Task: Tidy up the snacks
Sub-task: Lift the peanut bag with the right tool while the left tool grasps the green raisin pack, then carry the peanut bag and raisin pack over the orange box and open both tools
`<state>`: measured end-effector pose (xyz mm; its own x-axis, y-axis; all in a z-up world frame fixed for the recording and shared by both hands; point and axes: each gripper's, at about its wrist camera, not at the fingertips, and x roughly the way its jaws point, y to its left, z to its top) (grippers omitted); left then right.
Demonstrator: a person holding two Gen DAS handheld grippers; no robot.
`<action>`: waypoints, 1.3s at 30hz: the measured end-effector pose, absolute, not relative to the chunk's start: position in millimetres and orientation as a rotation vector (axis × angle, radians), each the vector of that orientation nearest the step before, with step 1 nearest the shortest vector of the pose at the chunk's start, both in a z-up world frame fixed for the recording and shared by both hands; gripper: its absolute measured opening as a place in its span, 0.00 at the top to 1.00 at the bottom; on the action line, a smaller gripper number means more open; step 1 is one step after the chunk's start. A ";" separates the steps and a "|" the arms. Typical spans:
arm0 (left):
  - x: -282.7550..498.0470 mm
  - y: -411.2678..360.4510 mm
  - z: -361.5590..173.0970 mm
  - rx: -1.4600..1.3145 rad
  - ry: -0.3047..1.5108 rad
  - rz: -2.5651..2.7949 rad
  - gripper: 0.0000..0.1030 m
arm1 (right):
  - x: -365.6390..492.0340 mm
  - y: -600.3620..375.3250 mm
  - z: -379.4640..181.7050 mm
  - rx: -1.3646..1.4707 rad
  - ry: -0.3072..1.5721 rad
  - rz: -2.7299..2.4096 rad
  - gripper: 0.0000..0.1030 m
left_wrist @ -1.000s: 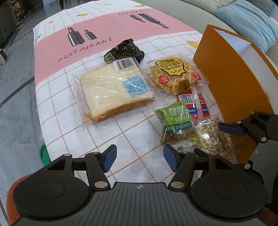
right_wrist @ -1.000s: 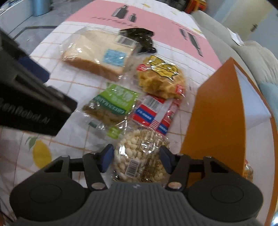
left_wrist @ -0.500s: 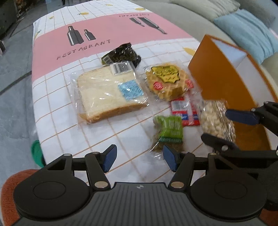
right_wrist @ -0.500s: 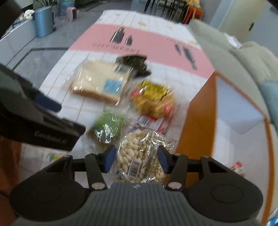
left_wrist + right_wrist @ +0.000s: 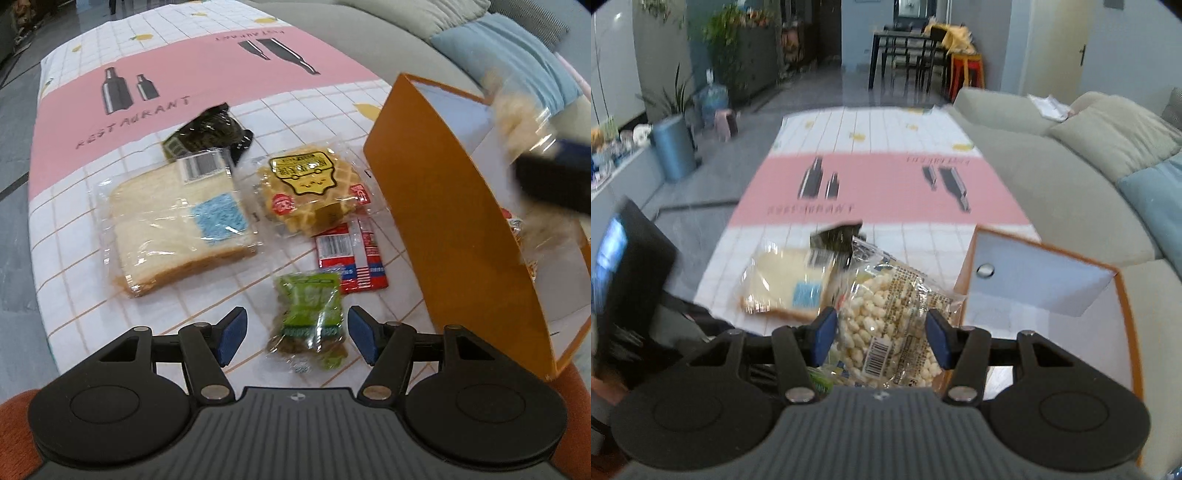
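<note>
My right gripper [image 5: 882, 335] is shut on a clear bag of white puffed snack [image 5: 886, 317] and holds it in the air beside the orange box [image 5: 1123, 302]; in the left wrist view the bag [image 5: 517, 110] is a blur above the box [image 5: 443, 221]. My left gripper [image 5: 295, 334] is open with the green snack pack [image 5: 308, 314] lying on the table between its fingers. Bread [image 5: 173, 225], a waffle pack [image 5: 306, 188], red sachets [image 5: 351, 258] and a dark packet [image 5: 207, 133] lie beyond.
The table carries a white grid cloth with a pink band [image 5: 184, 74]. A grey sofa with a blue cushion [image 5: 517, 51] runs along the right. The box holds some snacks [image 5: 517, 229]. The left gripper's body [image 5: 624, 280] is at the right wrist view's left.
My right gripper closed on the puffed snack bag, lifted it off the table and carried it up toward the box. My left gripper moved right, over the green pack.
</note>
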<state>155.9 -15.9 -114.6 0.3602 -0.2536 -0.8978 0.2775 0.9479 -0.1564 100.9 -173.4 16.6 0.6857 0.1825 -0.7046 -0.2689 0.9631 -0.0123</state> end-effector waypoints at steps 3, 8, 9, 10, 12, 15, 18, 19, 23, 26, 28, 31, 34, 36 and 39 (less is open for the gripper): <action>161.4 -30.3 -124.6 0.075 1.168 -0.334 0.28 | 94.7 -175.7 27.1 -0.175 0.724 0.209 0.50; 162.3 -47.9 -140.8 0.157 1.195 -0.319 0.29 | 91.0 -190.7 22.8 -0.213 0.736 0.145 0.50; 162.2 -48.7 -142.9 0.162 1.199 -0.315 0.29 | 91.3 -195.3 20.2 -0.211 0.747 0.133 0.50; 162.5 -48.7 -144.8 0.163 1.205 -0.309 0.30 | 91.9 -199.9 17.7 -0.206 0.758 0.123 0.50; 163.5 -47.5 -146.6 0.148 1.212 -0.305 0.33 | 91.9 -208.4 12.2 -0.200 0.779 0.104 0.50; 164.7 -46.1 -147.2 0.127 1.216 -0.304 0.42 | 89.2 -218.0 4.8 -0.203 0.805 0.087 0.50; 164.3 -44.8 -147.7 0.120 1.217 -0.301 0.48 | 87.8 -227.3 -1.9 -0.201 0.829 0.078 0.50; 164.8 -43.8 -147.4 0.113 1.219 -0.300 0.50 | 88.1 -230.8 -4.0 -0.196 0.836 0.075 0.50; 166.2 -38.7 -137.5 0.089 1.220 -0.276 0.53 | 91.6 -242.6 -10.9 -0.198 0.843 0.067 0.50; 164.9 -39.6 -113.1 0.068 1.177 -0.292 0.53 | 93.9 -253.8 -15.3 -0.218 0.838 0.062 0.50; 165.0 -44.3 -92.1 0.060 1.135 -0.314 0.53 | 96.8 -262.4 -18.6 -0.227 0.836 0.067 0.50; 167.6 -59.0 -57.4 0.060 1.065 -0.371 0.53 | 102.4 -274.0 -22.2 -0.237 0.841 0.077 0.50; 171.5 -82.4 -29.4 0.083 0.999 -0.439 0.53 | 110.6 -285.6 -25.6 -0.251 0.856 0.092 0.50; 174.6 -104.2 -16.1 0.116 0.970 -0.485 0.53 | 115.0 -292.3 -28.4 -0.249 0.867 0.109 0.50; 180.6 -141.2 -9.1 0.191 0.971 -0.525 0.53 | 120.5 -302.0 -35.5 -0.212 0.894 0.136 0.50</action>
<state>180.6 -141.2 -9.1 0.4519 -0.3382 -0.8255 0.5051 0.8597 -0.0757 120.5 -302.0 -35.5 0.6198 0.0291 -0.7842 -0.2052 0.9705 -0.1262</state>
